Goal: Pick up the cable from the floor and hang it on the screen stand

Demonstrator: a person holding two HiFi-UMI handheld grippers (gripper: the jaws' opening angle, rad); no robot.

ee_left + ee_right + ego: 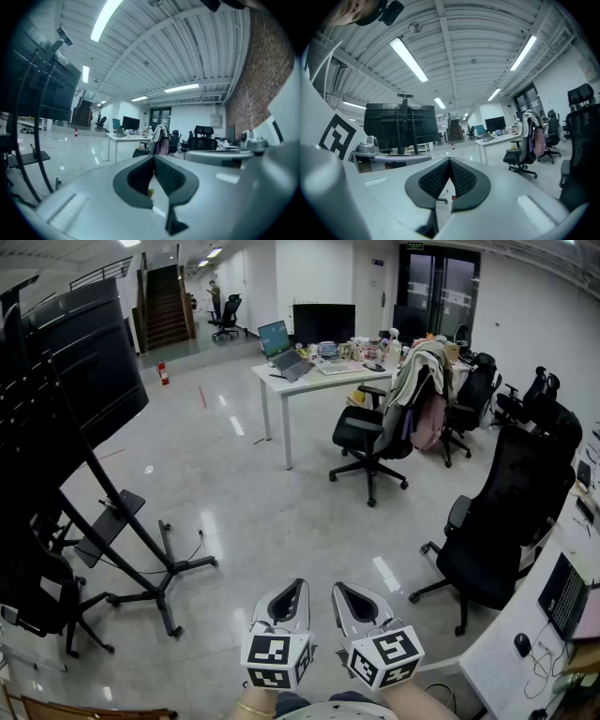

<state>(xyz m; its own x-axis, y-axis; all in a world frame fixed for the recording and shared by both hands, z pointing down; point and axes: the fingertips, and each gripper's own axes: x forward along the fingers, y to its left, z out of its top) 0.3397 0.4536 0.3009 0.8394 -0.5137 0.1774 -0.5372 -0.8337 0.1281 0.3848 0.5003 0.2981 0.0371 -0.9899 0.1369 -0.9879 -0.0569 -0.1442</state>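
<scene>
The screen stand point(141, 549) stands at the left in the head view and carries a large black screen point(80, 371) on slanted legs with wheels. A thin dark cable point(194, 551) lies on the grey floor by the stand's base. My left gripper point(298, 587) and right gripper point(340, 589) are side by side at the bottom centre, well short of the cable. Both are shut with their tips touching and nothing between them. The left gripper view shows the left gripper point(153, 157) and the stand point(28, 93) at its left. The right gripper view shows the right gripper point(450, 160) and the screen point(401, 124).
A white desk point(319, 371) with a laptop and a monitor stands at the back. A black office chair point(373, 439) with clothes on it is in front of that desk. Another black chair point(502, 521) and a desk point(539, 624) are on the right. A dark chair point(33, 592) is at the far left.
</scene>
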